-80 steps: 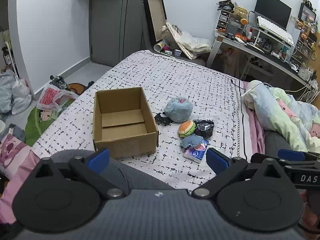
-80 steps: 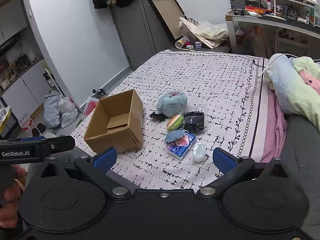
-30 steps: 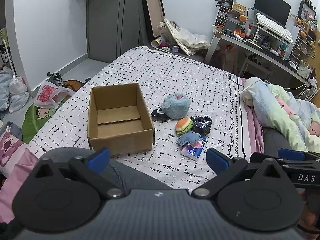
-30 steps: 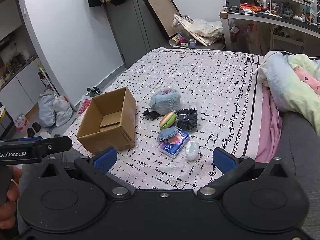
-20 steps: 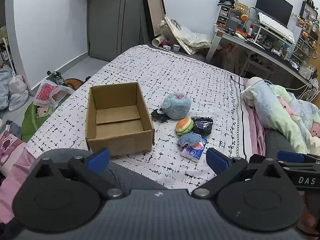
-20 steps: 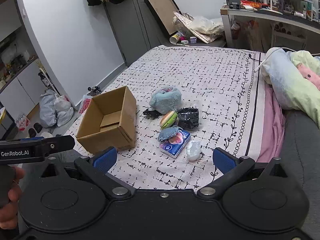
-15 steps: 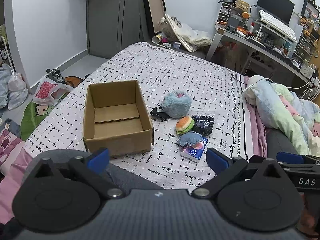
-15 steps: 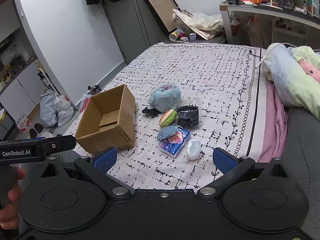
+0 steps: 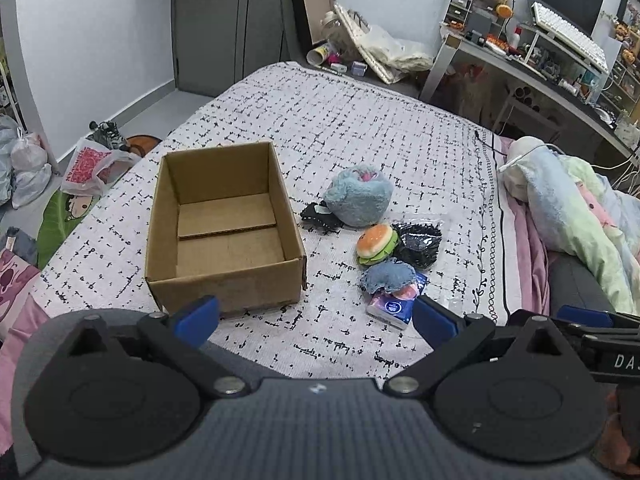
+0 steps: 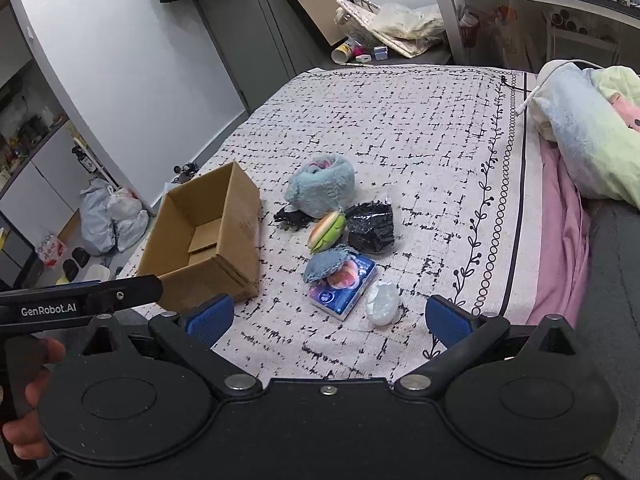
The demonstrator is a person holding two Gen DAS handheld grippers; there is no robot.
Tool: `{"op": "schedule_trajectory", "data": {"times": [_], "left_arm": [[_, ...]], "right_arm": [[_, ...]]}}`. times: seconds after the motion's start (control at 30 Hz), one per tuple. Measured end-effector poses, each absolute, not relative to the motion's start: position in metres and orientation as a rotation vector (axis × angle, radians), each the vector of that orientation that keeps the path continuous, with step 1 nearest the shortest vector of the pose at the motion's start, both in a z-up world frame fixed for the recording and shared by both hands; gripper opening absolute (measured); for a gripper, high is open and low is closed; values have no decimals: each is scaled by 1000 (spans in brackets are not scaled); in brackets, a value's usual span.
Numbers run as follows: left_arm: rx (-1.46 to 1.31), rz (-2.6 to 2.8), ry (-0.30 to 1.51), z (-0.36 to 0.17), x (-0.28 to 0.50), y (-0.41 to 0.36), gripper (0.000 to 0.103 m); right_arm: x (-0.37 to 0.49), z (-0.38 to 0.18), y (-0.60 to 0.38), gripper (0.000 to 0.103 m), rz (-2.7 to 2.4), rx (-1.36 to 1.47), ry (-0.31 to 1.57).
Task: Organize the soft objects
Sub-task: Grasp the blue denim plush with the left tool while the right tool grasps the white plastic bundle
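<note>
Soft objects clustered on bed, right of cardboard box, none in box. Box open-topped, only its own bottom flaps visible inside.

Cluster, far to near: fluffy blue plush; black item tucked against its left side, partly hidden, hard to identify. Burger plush touching crinkly black packet on its right. Blue-grey fabric piece lying on top of tissue pack, covering part of pack along with a pink patch, nature unclear. Small white translucent lump just right of pack, seen only in right wrist view; left wrist view hides it behind blue finger pad.

Left claw wide open, holding nothing, hovering over near edge of bed, front wall of box just beyond left pad. Right claw wide open too, empty, tissue pack and white lump between the pads in view but well beyond them.

Left tool body and gripping hand cut off at left edge of right wrist view; right tool cut off at right edge of left wrist view, label only partly readable.

Rolled blanket along right side of bed, partly out of frame. Cluttered surface behind bed, items too small to identify.
</note>
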State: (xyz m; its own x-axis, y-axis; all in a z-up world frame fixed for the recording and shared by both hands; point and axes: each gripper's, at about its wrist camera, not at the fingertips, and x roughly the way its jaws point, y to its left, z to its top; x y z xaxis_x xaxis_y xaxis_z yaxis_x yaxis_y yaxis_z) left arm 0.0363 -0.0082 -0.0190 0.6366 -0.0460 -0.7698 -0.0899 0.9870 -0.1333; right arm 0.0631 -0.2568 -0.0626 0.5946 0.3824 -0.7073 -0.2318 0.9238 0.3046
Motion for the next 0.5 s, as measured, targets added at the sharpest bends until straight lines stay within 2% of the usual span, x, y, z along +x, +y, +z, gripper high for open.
{"op": "schedule_trajectory", "data": {"times": [0.5], "left_arm": [[-179,47,983,-55,80,-7,100]], "right_arm": [[99,-98,-258,103,344,249,938]]}}
